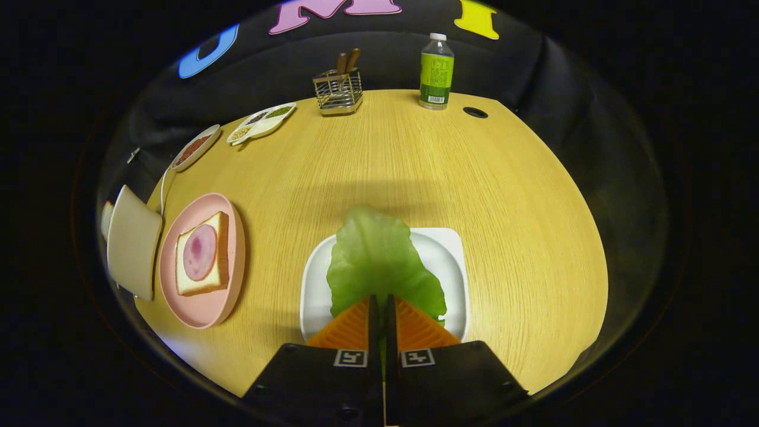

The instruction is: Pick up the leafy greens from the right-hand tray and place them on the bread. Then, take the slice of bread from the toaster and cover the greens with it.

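Hand-held gripper (383, 305) clamped on leafy greens (379, 261) above white tray (453, 249); bread (203, 254) left of tray uncovered; toaster (131, 240) slice untaken.

- A staged kitchen set inside a recording booth: a pale wood-grain table (379, 172) stands against a draped black cloth wall (557, 65).
- Breakfast props crowd the tabletop: a pink plate (204, 311) bearing a slice of bread (204, 255), a toaster (131, 242) just beside it with its cord trailing away.
- A white square tray (450, 261) carries a leafy green (379, 261) that looks glossy and artificial.
- At the far edge stand a wire utensil caddy (338, 92), a divided condiment dish (261, 123), an oval dish (195, 147) and a green-labelled bottle (436, 72).
- A cable hole (475, 112) in the table suggests an office desk pressed into service.
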`<state>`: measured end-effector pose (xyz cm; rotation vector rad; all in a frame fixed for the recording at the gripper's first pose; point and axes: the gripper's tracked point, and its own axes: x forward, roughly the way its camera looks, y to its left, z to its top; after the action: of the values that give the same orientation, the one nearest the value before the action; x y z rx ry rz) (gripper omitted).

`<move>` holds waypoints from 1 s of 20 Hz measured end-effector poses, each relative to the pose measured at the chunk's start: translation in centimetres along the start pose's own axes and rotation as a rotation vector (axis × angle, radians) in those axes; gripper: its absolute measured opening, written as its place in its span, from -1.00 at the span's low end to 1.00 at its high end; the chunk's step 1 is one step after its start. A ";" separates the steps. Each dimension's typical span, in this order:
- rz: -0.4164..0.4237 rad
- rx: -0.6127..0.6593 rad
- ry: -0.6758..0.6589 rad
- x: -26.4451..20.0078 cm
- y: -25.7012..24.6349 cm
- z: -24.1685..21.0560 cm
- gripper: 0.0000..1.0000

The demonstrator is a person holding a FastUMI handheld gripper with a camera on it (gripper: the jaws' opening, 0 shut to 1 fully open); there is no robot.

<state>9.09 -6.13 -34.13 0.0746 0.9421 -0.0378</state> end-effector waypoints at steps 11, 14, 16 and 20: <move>0.034 0.032 -0.093 -5.1 2.7 2.7 -0.89; 0.061 0.023 -0.124 -7.0 4.5 3.7 -0.90; 0.085 0.018 -0.137 -8.2 6.2 4.0 -0.90; 0.140 -0.052 -0.161 -9.8 10.7 4.1 -0.89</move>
<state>7.32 4.15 -23.25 0.0884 0.7743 0.1090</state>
